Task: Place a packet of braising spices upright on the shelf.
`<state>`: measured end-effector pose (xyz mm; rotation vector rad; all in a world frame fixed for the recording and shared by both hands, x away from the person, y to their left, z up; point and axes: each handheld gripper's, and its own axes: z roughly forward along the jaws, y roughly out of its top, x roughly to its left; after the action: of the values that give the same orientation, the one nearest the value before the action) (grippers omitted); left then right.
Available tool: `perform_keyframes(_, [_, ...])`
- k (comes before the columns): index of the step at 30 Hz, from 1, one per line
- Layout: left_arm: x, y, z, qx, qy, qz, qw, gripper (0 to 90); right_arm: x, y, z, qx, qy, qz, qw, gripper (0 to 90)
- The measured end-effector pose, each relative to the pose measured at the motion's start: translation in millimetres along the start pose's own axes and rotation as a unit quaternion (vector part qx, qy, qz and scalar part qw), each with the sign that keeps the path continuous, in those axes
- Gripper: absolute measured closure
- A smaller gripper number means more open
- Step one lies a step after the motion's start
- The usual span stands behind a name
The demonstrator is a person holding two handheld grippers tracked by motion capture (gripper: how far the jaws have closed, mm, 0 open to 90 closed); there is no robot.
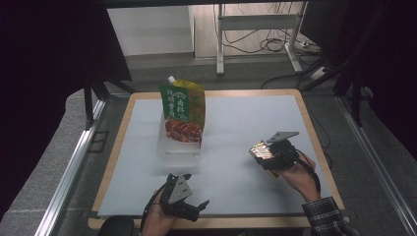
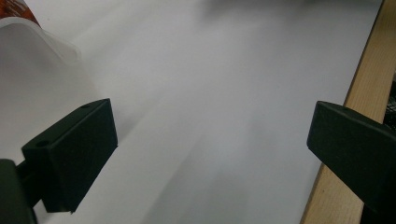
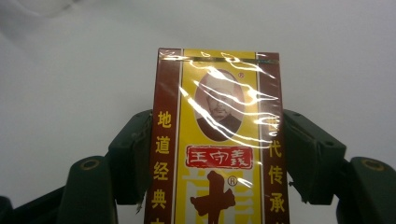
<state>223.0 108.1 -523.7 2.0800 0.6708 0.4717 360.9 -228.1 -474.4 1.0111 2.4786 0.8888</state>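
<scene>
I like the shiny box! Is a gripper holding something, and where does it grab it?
The right gripper holds the shiny box, jaws pressing its two long sides. The left gripper holds nothing.

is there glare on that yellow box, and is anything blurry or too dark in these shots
Right gripper view: white glare streaks cross the wrapped yellow box, though its print stays sharp. Left gripper view: the near black jaws are soft, and the clear tub at the corner is blurred. High view: the room around the table falls into deep shadow, while the pouch is evenly lit.
</scene>
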Motion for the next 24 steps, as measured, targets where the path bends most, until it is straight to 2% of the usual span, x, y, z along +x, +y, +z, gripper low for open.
perform_keyframes(6, [-1.1, 0.0, 1.1, 0.003, -0.002, 0.004, 1.0, 1.5, 8.8, -0.6, 9.6, 0.008, 0.014, -0.009, 0.9998, 32.2])
perform_keyframes(9, [-1.5, 0.2, 1.3, 0.004, -0.002, 0.005, 1.0, 1.5, 10.9, -2.0, 14.2, 0.008, 0.012, -0.018, 0.9997, 32.2])
perform_keyframes(15, [-1.2, 0.2, 0.9, 0.002, -0.002, 0.004, 1.0, 1.5, 9.5, -8.1, 28.7, 0.028, 0.012, -0.027, 0.9992, 31.7])
perform_keyframes(19, [-1.2, 0.3, 0.8, 0.001, -0.002, 0.005, 1.0, 1.4, 9.0, -9.1, 32.3, 0.032, 0.016, -0.027, 0.999, 30.7])
perform_keyframes(24, [-1.1, 0.2, 0.7, 0.001, -0.001, 0.004, 1.0, 1.4, 7.2, -8.4, 30.9, 0.024, 0.022, -0.022, 0.9992, 26.3])
